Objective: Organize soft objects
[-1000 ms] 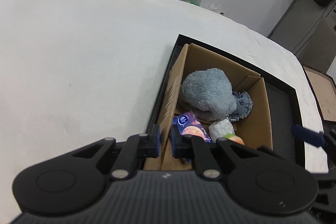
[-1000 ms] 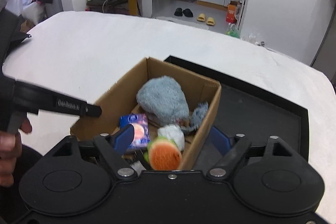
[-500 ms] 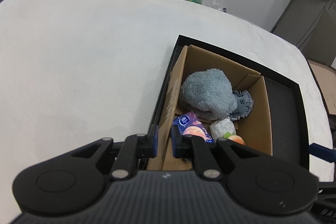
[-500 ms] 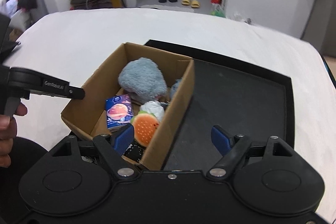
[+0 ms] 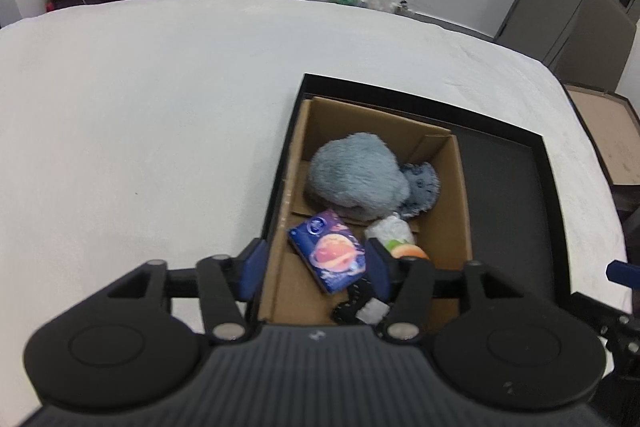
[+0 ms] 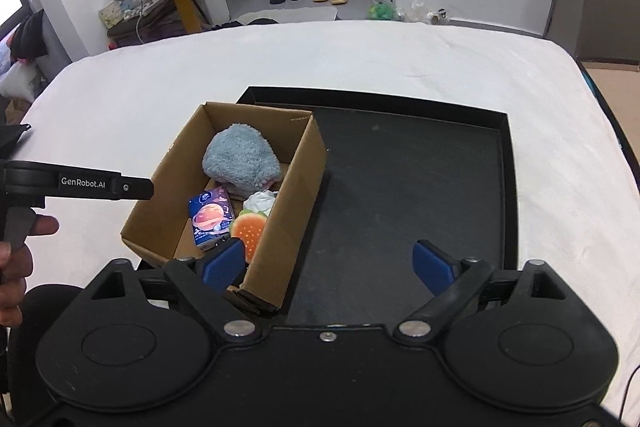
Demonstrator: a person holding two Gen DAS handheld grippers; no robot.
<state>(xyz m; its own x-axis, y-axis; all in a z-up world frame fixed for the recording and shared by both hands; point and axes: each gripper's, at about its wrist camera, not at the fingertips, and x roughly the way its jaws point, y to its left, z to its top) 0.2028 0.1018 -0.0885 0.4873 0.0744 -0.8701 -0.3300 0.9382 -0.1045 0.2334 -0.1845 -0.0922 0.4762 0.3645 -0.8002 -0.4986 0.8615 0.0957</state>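
Above the brown cardboard box [image 5: 448, 227] in the black tray [image 6: 404, 187], the left gripper [image 5: 316, 269] has just let go of the box's wall, jaws parted and empty. The right gripper [image 6: 328, 265] spreads wide, also empty. Both tilt downward. The grey plush toy [image 6: 240, 161] lies packed inside, so the sorting looks finished.
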